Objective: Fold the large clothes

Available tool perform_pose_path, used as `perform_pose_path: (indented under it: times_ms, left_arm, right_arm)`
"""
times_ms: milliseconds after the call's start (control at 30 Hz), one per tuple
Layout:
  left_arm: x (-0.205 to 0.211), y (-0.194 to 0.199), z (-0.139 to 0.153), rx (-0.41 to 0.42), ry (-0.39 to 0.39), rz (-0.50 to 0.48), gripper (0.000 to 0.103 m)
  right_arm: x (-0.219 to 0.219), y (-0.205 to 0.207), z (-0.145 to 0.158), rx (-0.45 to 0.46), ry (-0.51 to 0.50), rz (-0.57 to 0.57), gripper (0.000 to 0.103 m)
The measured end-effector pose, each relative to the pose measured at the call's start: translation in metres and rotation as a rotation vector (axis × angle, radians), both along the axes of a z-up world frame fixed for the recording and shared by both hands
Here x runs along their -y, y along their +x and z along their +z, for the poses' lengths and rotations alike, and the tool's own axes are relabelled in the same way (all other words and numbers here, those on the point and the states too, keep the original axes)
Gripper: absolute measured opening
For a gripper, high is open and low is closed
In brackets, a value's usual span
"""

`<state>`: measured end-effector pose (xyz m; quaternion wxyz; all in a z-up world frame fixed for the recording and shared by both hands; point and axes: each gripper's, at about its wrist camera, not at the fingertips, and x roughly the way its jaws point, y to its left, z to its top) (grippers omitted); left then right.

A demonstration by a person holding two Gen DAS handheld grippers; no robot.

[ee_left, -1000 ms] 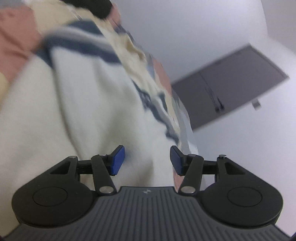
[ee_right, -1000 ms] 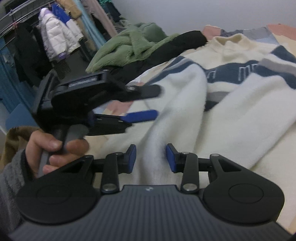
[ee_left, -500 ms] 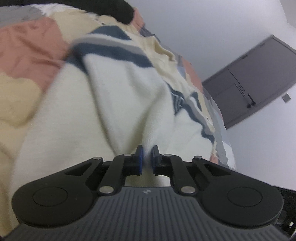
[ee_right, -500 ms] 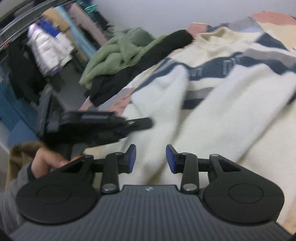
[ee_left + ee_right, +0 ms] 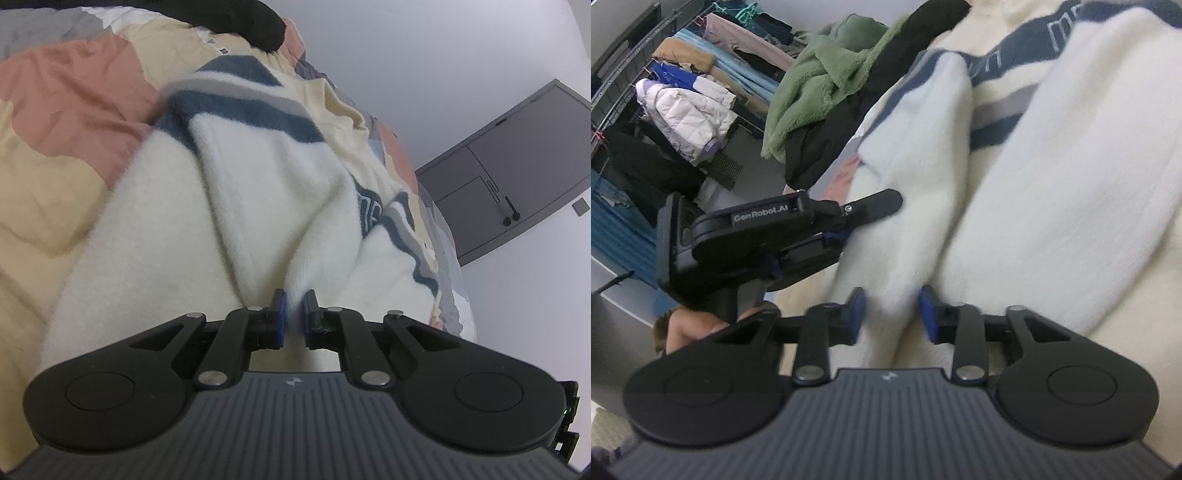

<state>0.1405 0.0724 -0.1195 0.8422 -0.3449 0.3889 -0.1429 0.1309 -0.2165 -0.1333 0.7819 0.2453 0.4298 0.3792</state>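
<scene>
Left wrist view: patchwork quilt (image 5: pixel 62 122) fills the left of the frame, peach, salmon and grey patches. Cream sweater (image 5: pixel 236 206) with navy and grey stripes lies across it from centre to lower right. A black garment (image 5: pixel 255 18) sits at the top edge. Left gripper (image 5: pixel 293 315), bottom centre: blue pads almost together, a thin ridge of the cream knit pinched between them. Grey door (image 5: pixel 517 177) at right.

Right wrist view: clothes rack (image 5: pixel 665 85) with hanging coats in the upper left; green fleece (image 5: pixel 827 74) and dark clothing piled at upper centre. Left gripper body at mid-left, a hand (image 5: pixel 690 325) on its grip, fingers reaching onto the sweater's edge. Right gripper (image 5: pixel 892 314), bottom centre: jaws closing, a fold of cream sweater between the pads; pads do not visibly press it, gaps show either side. Sweater covers the whole right of the frame.
</scene>
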Motion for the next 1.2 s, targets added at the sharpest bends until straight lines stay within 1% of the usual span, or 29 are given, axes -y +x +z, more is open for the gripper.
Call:
perform_pose_path:
  times_ms: [67, 133, 200, 233, 300, 367, 400, 467, 500, 533, 600, 733, 800, 833, 900, 933, 967, 1000, 1033, 1067, 1100, 1167, 1200]
  left_arm:
    - [0.003, 0.000, 0.002, 0.019, 0.015, -0.007, 0.012]
    - [0.005, -0.001, 0.006, 0.038, 0.020, -0.018, 0.012]
    - [0.006, -0.003, 0.010, 0.054, 0.002, -0.041, 0.014]
    - [0.007, -0.004, 0.011, 0.058, -0.004, -0.056, 0.016]
    - [0.010, -0.007, 0.015, 0.075, -0.004, -0.084, 0.023]
    - [0.013, -0.011, 0.020, 0.094, -0.002, -0.106, 0.027]
    - [0.014, -0.013, 0.023, 0.102, 0.004, -0.115, 0.027]
    - [0.015, -0.017, 0.027, 0.111, 0.026, -0.103, 0.028]
    - [0.014, -0.018, 0.028, 0.111, 0.029, -0.099, 0.028]
    - [0.013, -0.018, 0.028, 0.110, 0.030, -0.097, 0.028]
    - [0.010, -0.018, 0.029, 0.100, 0.056, -0.072, 0.029]
    - [-0.002, -0.019, 0.027, 0.058, 0.142, -0.010, 0.029]
    - [-0.010, -0.022, 0.027, 0.034, 0.188, 0.037, 0.035]
    - [-0.016, -0.025, 0.028, 0.030, 0.212, 0.076, 0.036]
    - [-0.025, -0.031, 0.033, 0.030, 0.241, 0.133, 0.045]
    - [-0.030, -0.034, 0.035, 0.030, 0.243, 0.152, 0.046]
    - [-0.036, -0.034, 0.036, 0.028, 0.240, 0.167, 0.049]
    - [-0.041, -0.037, 0.036, 0.024, 0.234, 0.182, 0.051]
    - [-0.047, -0.039, 0.036, 0.018, 0.227, 0.197, 0.053]
    - [-0.052, -0.042, 0.036, 0.011, 0.220, 0.213, 0.055]
    - [-0.057, -0.043, 0.035, 0.000, 0.216, 0.230, 0.056]
    - [-0.066, -0.046, 0.031, -0.026, 0.211, 0.262, 0.058]
    - [-0.070, -0.046, 0.028, -0.042, 0.204, 0.276, 0.059]
  right_arm:
    - [0.005, -0.002, 0.006, 0.024, -0.003, -0.013, 0.012]
    - [0.012, -0.009, 0.020, 0.087, -0.004, -0.032, 0.010]
    - [0.020, -0.013, 0.032, 0.149, -0.022, -0.066, 0.010]
    - [0.025, -0.018, 0.042, 0.199, -0.044, -0.089, 0.010]
    - [0.031, -0.024, 0.053, 0.274, -0.099, -0.129, 0.009]
    - [0.036, -0.025, 0.056, 0.296, -0.158, -0.171, 0.009]
    - [0.037, -0.025, 0.055, 0.300, -0.219, -0.198, 0.009]
    - [0.033, -0.024, 0.047, 0.322, -0.403, -0.242, 0.009]
    - [0.029, -0.022, 0.039, 0.317, -0.491, -0.247, 0.009]
    - [0.026, -0.017, 0.031, 0.290, -0.534, -0.249, 0.009]
    - [0.027, -0.011, 0.021, 0.252, -0.552, -0.254, 0.009]
    - [0.028, -0.015, 0.028, 0.285, -0.575, -0.268, 0.009]
    - [0.032, -0.018, 0.029, 0.282, -0.547, -0.282, 0.010]
    - [0.038, -0.019, 0.030, 0.265, -0.521, -0.297, 0.011]
    - [0.047, -0.024, 0.034, 0.227, -0.480, -0.340, 0.012]
    - [0.054, -0.026, 0.036, 0.209, -0.465, -0.360, 0.012]
    - [0.058, -0.030, 0.038, 0.203, -0.462, -0.370, 0.016]
    - [0.061, -0.034, 0.040, 0.202, -0.464, -0.375, 0.033]
    - [0.065, -0.038, 0.041, 0.197, -0.458, -0.383, 0.046]
    - [0.070, -0.043, 0.041, 0.187, -0.443, -0.404, 0.072]
    - [0.075, -0.045, 0.041, 0.176, -0.429, -0.434, 0.082]
    - [0.084, -0.047, 0.040, 0.150, -0.425, -0.505, 0.080]
    - [0.091, -0.045, 0.038, 0.119, -0.424, -0.547, 0.080]
